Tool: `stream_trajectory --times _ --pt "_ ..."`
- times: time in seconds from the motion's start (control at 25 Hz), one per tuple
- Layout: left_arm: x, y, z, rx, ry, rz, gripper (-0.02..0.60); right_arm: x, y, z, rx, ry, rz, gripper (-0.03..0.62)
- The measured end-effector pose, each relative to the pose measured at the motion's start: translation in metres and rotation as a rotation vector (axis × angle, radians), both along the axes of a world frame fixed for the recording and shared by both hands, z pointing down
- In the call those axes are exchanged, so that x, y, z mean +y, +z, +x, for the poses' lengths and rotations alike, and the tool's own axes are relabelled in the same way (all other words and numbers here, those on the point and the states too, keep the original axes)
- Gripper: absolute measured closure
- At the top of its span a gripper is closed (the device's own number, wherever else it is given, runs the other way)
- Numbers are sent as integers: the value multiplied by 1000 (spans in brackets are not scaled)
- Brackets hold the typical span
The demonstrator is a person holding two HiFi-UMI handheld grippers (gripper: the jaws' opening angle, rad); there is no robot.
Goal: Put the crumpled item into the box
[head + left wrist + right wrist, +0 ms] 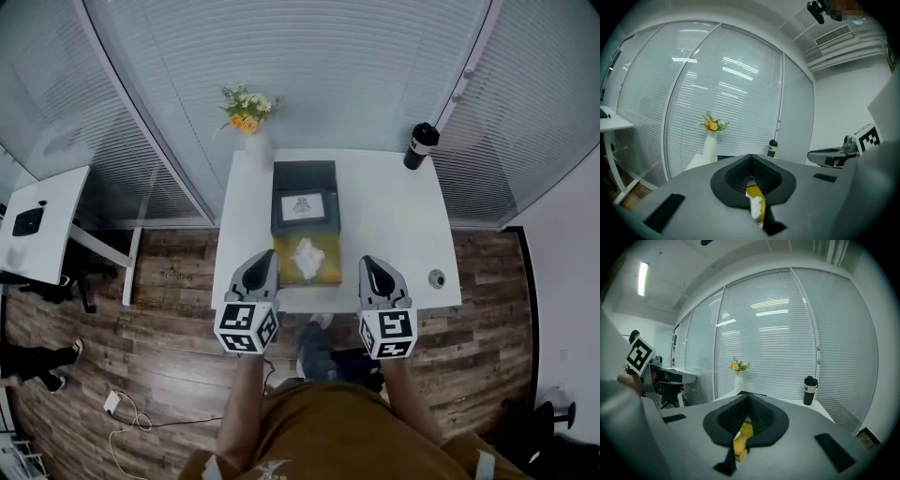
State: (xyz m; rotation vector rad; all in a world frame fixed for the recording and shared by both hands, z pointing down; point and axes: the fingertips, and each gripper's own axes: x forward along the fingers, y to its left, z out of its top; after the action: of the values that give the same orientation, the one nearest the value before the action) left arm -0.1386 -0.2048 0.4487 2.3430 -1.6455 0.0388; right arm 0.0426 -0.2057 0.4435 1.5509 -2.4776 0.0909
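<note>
A crumpled white item [308,254] lies on a yellow box [325,273] near the front of the white table [394,220]. Behind it stands a dark grey box [303,178] with a white label. My left gripper [266,262] hovers at the table's front edge, just left of the yellow box, shut and empty. Just right of the box my right gripper [369,265] hangs shut and empty. In the left gripper view the crumpled item [755,206] and yellow box [761,212] show through the gap below the shut gripper [751,158]. In the right gripper view only the yellow box [742,435] shows under the shut gripper [747,397].
A white vase of flowers [251,127] stands at the table's back left corner and a black bottle [421,145] at the back right. A small round object [436,277] sits near the front right edge. Blinds close off the back. A second white desk [42,225] stands at the left.
</note>
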Motion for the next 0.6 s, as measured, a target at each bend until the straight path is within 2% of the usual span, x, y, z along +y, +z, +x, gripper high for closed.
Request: stream_trajectory --times 0.6 --pt "-10 -1 -10 10 -13 8 558 -10 -2 -7 8 -12 2 582"
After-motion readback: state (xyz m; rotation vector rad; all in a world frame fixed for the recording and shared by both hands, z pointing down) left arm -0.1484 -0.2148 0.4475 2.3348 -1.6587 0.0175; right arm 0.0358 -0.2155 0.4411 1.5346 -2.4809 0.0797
